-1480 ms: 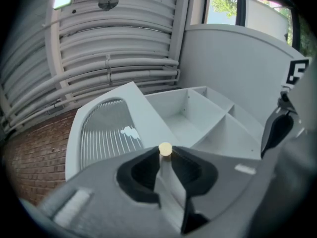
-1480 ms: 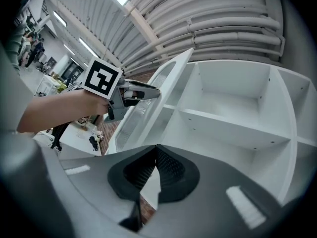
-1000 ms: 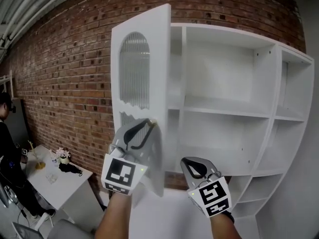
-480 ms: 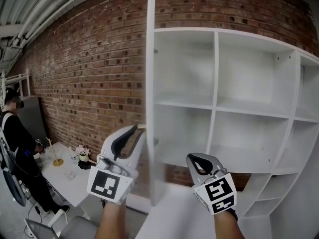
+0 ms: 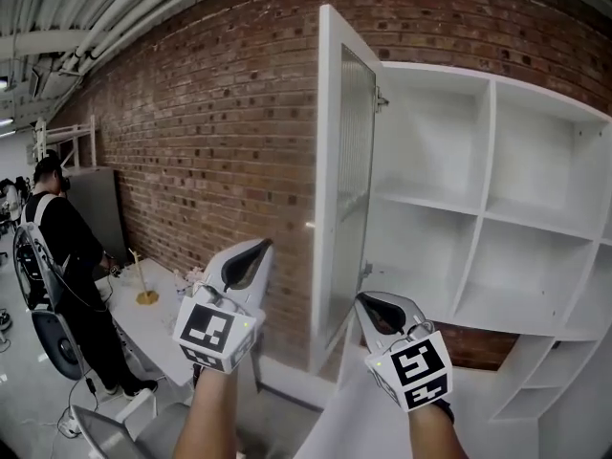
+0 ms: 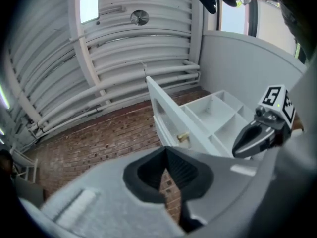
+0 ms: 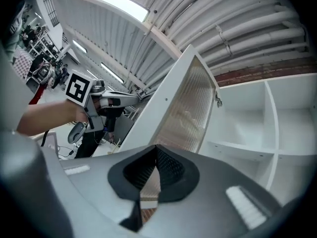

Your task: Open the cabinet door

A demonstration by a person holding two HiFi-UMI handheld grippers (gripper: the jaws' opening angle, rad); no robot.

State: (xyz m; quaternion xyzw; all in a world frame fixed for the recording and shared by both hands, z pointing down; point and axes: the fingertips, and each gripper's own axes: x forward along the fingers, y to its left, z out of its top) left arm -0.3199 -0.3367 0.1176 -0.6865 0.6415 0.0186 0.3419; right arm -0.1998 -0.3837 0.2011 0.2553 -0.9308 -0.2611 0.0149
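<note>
Head view: cabinet door (image 5: 344,199) stands wide open, shelves (image 5: 430,204) exposed; I judge task done.
Left gripper view: my left claw (image 6: 167,152) jaws just closed together, nothing between, clear of door.
Right gripper view: my right claw (image 7: 156,150) jaws together, empty.

The tall white cabinet door (image 5: 346,189) with a ribbed glass pane stands swung wide open.

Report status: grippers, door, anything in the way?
Left gripper just closed, empty. Right gripper shut, empty. Door open wide. Nothing in the way.
</note>
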